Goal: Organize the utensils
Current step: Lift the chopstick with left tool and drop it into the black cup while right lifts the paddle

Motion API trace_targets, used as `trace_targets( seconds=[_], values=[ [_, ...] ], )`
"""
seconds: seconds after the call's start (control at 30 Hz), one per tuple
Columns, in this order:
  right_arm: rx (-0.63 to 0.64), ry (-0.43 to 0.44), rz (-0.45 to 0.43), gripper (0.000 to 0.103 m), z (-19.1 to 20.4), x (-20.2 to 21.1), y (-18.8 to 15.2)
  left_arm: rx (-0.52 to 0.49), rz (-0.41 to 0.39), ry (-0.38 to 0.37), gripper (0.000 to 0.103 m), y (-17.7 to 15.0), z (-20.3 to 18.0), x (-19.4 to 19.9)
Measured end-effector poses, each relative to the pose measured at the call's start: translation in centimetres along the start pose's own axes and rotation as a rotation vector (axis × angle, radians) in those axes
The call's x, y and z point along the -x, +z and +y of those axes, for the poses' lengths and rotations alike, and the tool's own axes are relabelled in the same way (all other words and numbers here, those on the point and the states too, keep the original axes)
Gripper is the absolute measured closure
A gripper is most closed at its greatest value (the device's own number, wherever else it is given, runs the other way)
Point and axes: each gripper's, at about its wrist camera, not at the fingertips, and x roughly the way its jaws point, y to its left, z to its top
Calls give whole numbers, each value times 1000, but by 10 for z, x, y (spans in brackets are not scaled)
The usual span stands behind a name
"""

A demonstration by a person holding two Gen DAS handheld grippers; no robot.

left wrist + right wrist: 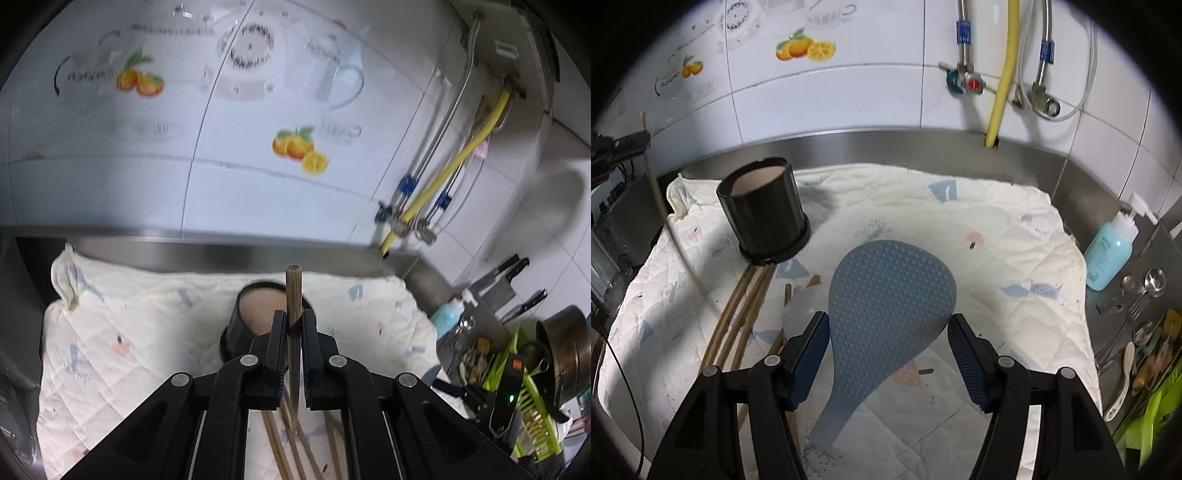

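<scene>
While the left gripper point(293, 325) sits clamped on a single wooden chopstick point(293, 295), that stick stands nearly upright between the pads, its blunt top poking above them and its tapered end pointing down toward the loose chopsticks point(288, 439) lying on the quilted cloth point(129, 332). Straight ahead, just beyond the stick, is the black utensil holder point(251, 314), mouth open and tilted toward the camera, and from what shows of its pale inside, nothing is in it yet. So the drop looks like a short carry forward with the stick kept vertical over that rim; the left hand is clearly the nearer one. Over on the right wrist view, the right gripper point(888, 332) has its fingers spread wide either side of a blue-grey rice paddle point(886, 295) lying flat on the cloth, handle toward the camera, pads not touching it. From there the holder point(764, 210) stands far left, more chopsticks point(738, 317) fanned out below it.
</scene>
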Motion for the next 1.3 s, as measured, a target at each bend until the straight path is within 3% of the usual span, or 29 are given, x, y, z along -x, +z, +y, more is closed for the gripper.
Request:
trace_targets(
  seconds=[0.17,0.2,0.23,0.27,0.5,0.8,0.9,0.97,1.0,1.3],
  values=[
    [-1,0,-32,31,0,8,8,-8,-62,-10,96,30,-6,8],
    [2,6,-36,37,1,9,9,-11,-78,-15,96,37,-8,10],
    [2,9,-22,81,1,7,11,-18,-94,-15,96,44,-11,11],
    [-11,8,-10,90,0,4,13,-25,-111,-14,96,50,-13,14],
    [-67,23,26,90,-7,-7,12,-81,-212,-5,96,93,-26,22],
    [-123,9,81,88,-25,-16,4,-73,-226,-3,96,108,-21,1],
    [-153,22,99,79,-28,-20,-1,-74,-224,13,96,110,-16,-10],
    [-161,18,111,56,-30,-22,-4,-74,-224,16,96,109,-14,-16],
    [-162,14,116,53,-31,-23,-6,-77,-226,27,96,110,-12,-20],
    [-239,-39,178,52,-49,-38,-19,-57,-162,62,96,103,9,-68]
  ],
)
